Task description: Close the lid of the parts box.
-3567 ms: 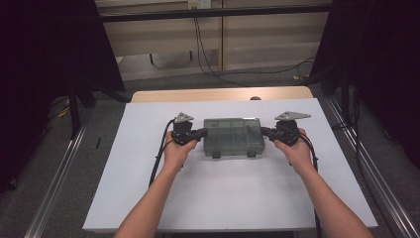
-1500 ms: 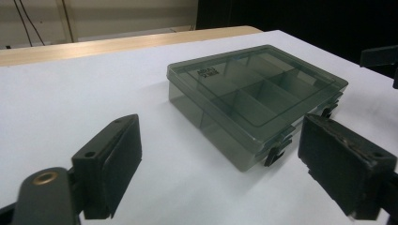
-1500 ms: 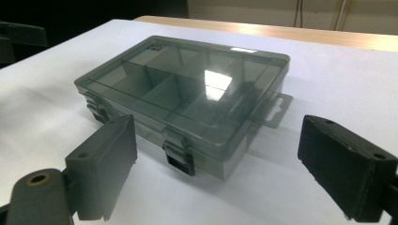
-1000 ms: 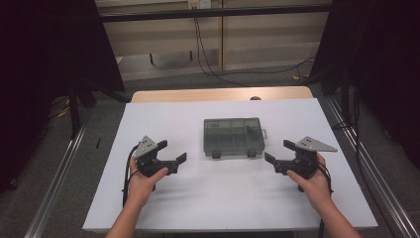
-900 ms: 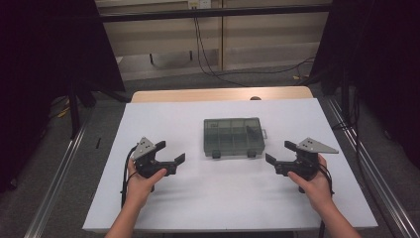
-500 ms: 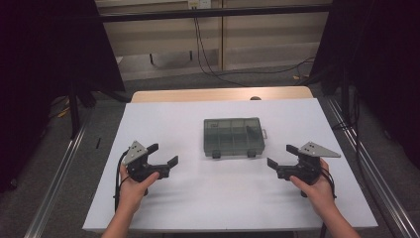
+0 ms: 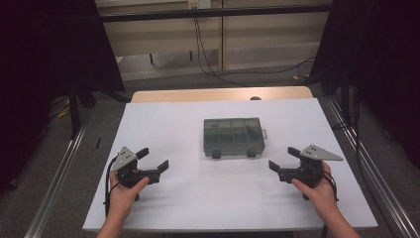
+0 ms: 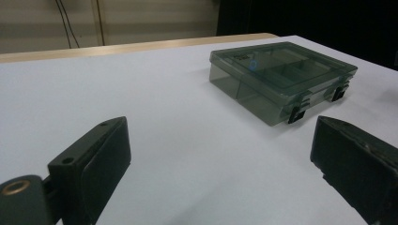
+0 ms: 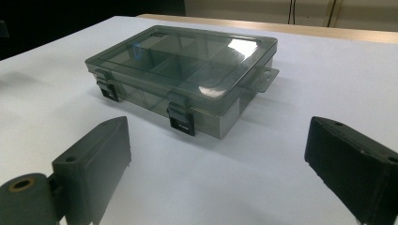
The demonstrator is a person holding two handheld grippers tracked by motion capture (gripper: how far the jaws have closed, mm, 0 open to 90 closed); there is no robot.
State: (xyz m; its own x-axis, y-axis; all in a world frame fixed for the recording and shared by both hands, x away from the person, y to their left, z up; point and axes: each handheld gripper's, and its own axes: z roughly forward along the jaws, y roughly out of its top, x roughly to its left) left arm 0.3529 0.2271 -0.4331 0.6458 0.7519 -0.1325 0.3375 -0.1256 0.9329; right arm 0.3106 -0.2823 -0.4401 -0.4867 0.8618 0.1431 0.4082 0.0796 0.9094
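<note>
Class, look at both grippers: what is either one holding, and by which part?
Nothing is held. The left gripper and right gripper are open, apart from the closed compartment box lying between them on the table.

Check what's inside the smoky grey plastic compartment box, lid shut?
Through the shut lid of the smoky grey transparent plastic compartment box, inner dividers forming several compartments are visible. One small dark item sits in the box's right part; tint and glare hide what it is, and whether others are empty.

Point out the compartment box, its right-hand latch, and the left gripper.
compartment box (image 7: pixel 233 135), high view, middle of the clear lid.
right-hand latch (image 9: pixel 180 117), right gripper view, front face of the clasp.
left gripper (image 7: pixel 152 159), high view, midway between its open fingers.
</note>
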